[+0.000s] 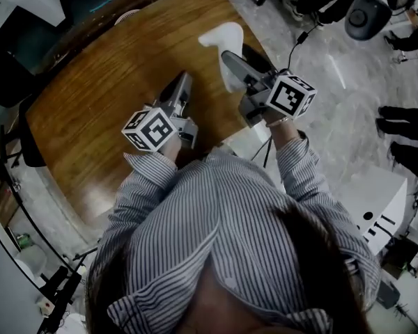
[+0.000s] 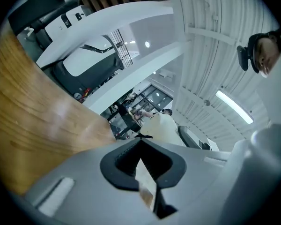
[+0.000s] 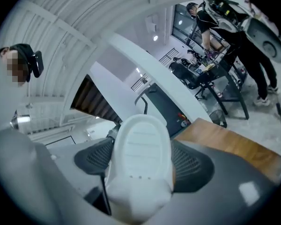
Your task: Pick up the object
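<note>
A white shoe-like object [image 1: 220, 37] with a ribbed sole [image 3: 141, 150] is clamped between the dark pads [image 3: 189, 165] of my right gripper [image 1: 230, 67], which is shut on it. In the right gripper view the sole fills the gap of the right gripper [image 3: 141, 165] and points up toward the ceiling. The object hangs over the far part of the wooden table [image 1: 90, 110]. My left gripper [image 1: 184, 82] is held to its left over the table, shut with nothing in it. In the left gripper view, that gripper's [image 2: 141, 143] jaws meet, and the white object [image 2: 161, 128] shows beyond them.
The table's rounded edge runs close to the object on the right, with grey floor [image 1: 334, 82] beyond. People's legs [image 1: 404, 124] stand at the far right. A white box [image 1: 376, 200] and a dark round device [image 1: 366, 16] sit on the floor.
</note>
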